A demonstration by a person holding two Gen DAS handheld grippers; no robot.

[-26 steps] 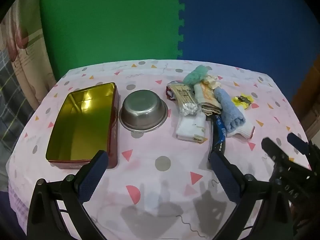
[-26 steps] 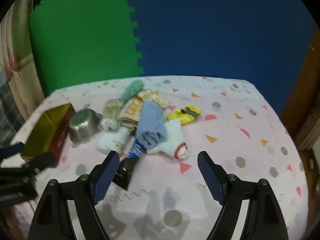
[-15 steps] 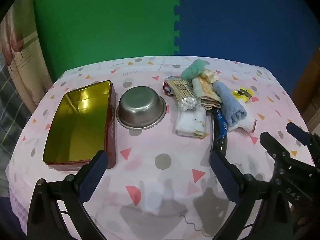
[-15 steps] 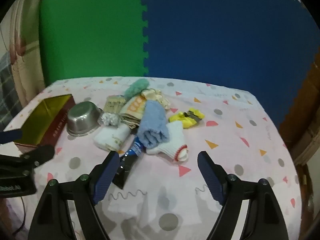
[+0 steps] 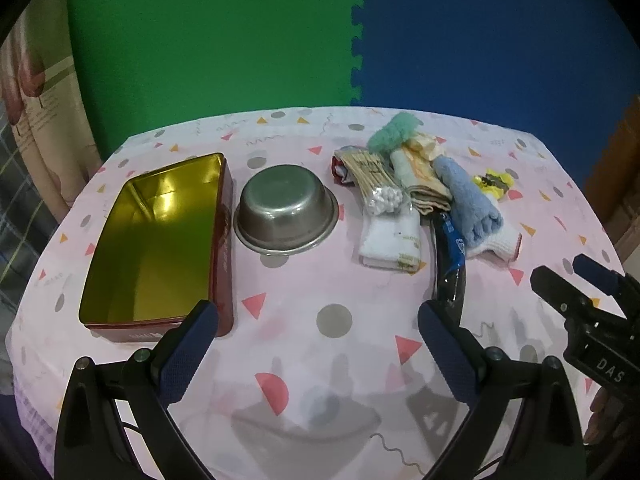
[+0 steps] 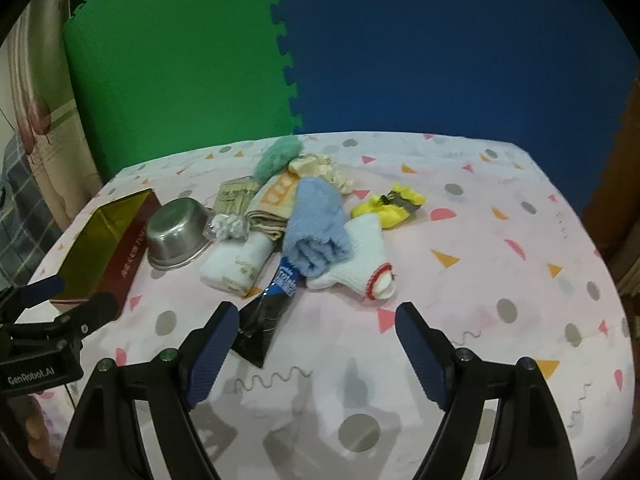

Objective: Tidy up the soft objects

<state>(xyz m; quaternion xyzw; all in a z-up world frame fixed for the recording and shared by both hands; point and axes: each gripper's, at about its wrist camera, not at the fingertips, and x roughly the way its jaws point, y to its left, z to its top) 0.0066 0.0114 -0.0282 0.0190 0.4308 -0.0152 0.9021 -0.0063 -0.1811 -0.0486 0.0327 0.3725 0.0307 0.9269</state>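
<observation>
A pile of soft things lies mid-table: a blue towel (image 6: pixel 316 224), a white glove (image 6: pixel 360 264), a folded white cloth (image 6: pixel 236 264), a beige cloth (image 6: pixel 272 208), a green fuzzy piece (image 6: pixel 278 156), a cream scrunchie (image 6: pixel 320 168). The pile also shows in the left wrist view, with the blue towel (image 5: pixel 468 204) at its right. My left gripper (image 5: pixel 318 344) is open and empty, in front of an open gold tin (image 5: pixel 156 240) and a steel bowl (image 5: pixel 286 212). My right gripper (image 6: pixel 316 348) is open and empty, in front of the pile.
A dark blue tube (image 6: pixel 268 312) lies just ahead of the right gripper's left finger. A pack of cotton swabs (image 6: pixel 232 208) and a yellow item (image 6: pixel 390 204) lie by the pile. Green and blue foam mats stand behind the table.
Both grippers have shifted slightly, staying open and empty. The objects on the table have not moved.
</observation>
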